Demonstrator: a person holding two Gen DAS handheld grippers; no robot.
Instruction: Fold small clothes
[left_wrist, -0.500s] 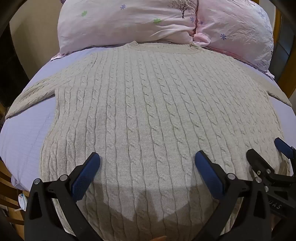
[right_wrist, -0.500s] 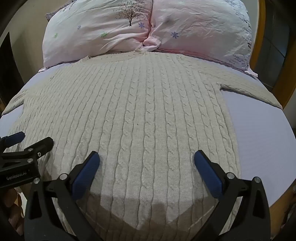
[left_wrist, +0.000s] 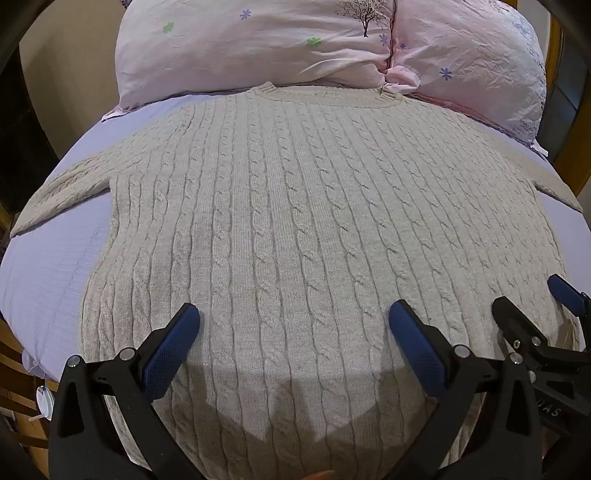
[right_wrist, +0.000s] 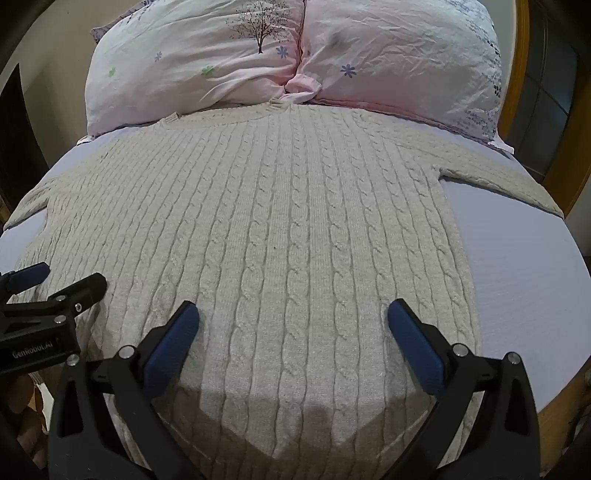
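A beige cable-knit sweater (left_wrist: 295, 221) lies flat on the bed, collar toward the pillows, sleeves spread to both sides; it also shows in the right wrist view (right_wrist: 280, 229). My left gripper (left_wrist: 293, 321) is open and empty above the sweater's hem, left of centre. My right gripper (right_wrist: 293, 319) is open and empty above the hem, right of centre. The right gripper also shows in the left wrist view (left_wrist: 535, 306) at the right edge. The left gripper also shows in the right wrist view (right_wrist: 62, 278) at the left edge.
The lavender bed sheet (left_wrist: 55, 266) shows beside the sweater, also on the right (right_wrist: 517, 277). Two pink floral pillows (left_wrist: 258, 44) (right_wrist: 399, 59) lie at the head. A wooden bed frame (right_wrist: 569, 155) runs along the right. White clutter (left_wrist: 44, 398) sits below the bed's left edge.
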